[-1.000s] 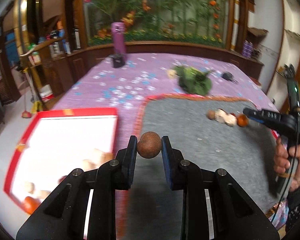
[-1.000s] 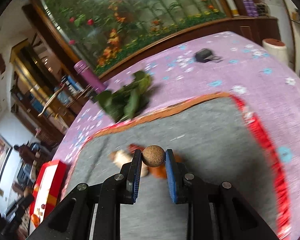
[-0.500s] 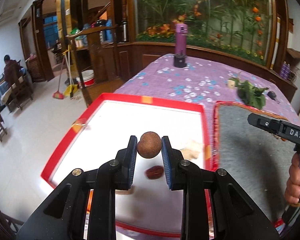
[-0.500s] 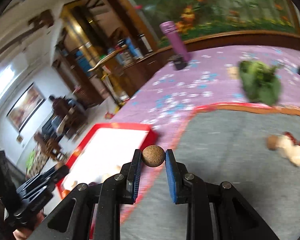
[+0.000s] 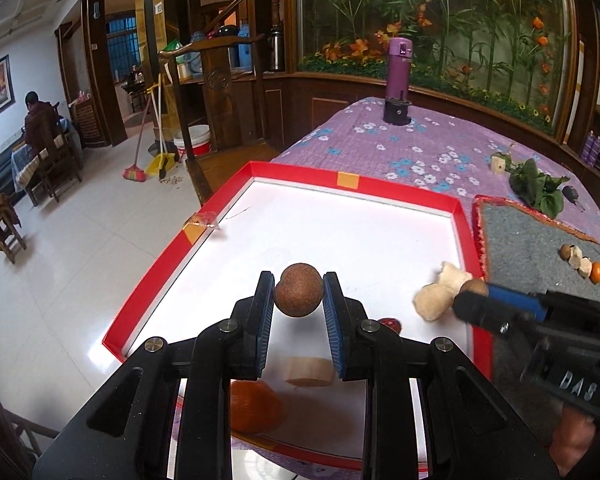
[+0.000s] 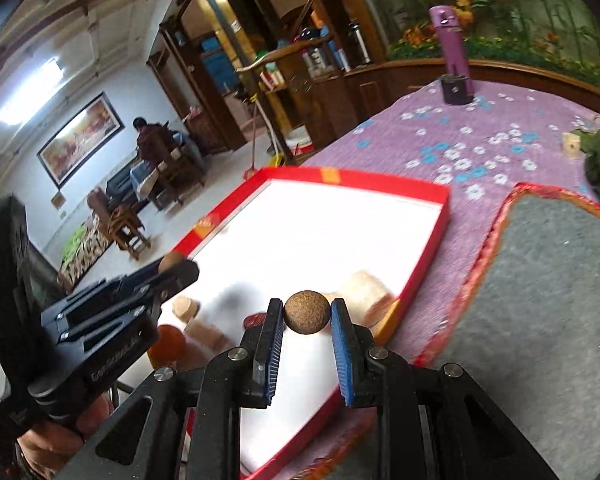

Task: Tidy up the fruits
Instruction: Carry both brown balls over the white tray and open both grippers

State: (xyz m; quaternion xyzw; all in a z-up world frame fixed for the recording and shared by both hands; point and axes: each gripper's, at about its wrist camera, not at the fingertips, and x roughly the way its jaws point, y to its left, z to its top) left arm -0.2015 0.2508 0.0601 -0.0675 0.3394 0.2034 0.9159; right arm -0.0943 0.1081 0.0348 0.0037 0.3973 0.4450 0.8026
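In the left wrist view, the left gripper (image 5: 299, 295) pinches a round brown fruit (image 5: 299, 290) between its blue pads, held above the white floor of the red-rimmed tray (image 5: 356, 182). Inside the tray, below the gripper, lie an orange fruit (image 5: 254, 407) at the near edge, a pale slice (image 5: 310, 371) beside it, a small dark red fruit (image 5: 390, 324) and a pale lumpy piece (image 5: 440, 295) toward the tray's right rim. The right gripper (image 5: 470, 294) reaches in over that rim, clamped on a second brown fruit (image 5: 474, 287). Right of the tray lies a grey mat (image 5: 532, 236) with a few small fruits (image 5: 582, 262) still on it; beyond the mat sit green leaves (image 5: 534, 188), and beyond the tray a purple bottle (image 5: 398, 80) stands on the flowered cloth. In the right wrist view, the right gripper (image 6: 307, 318) squeezes its brown fruit (image 6: 307, 317) over the tray's (image 6: 384, 186) near right part, with the pale pieces (image 6: 366, 292) just behind it. The left gripper (image 6: 176, 266) enters from the tray's left side, closed on its fruit (image 6: 171, 261); the orange fruit (image 6: 168, 342) lies below it.
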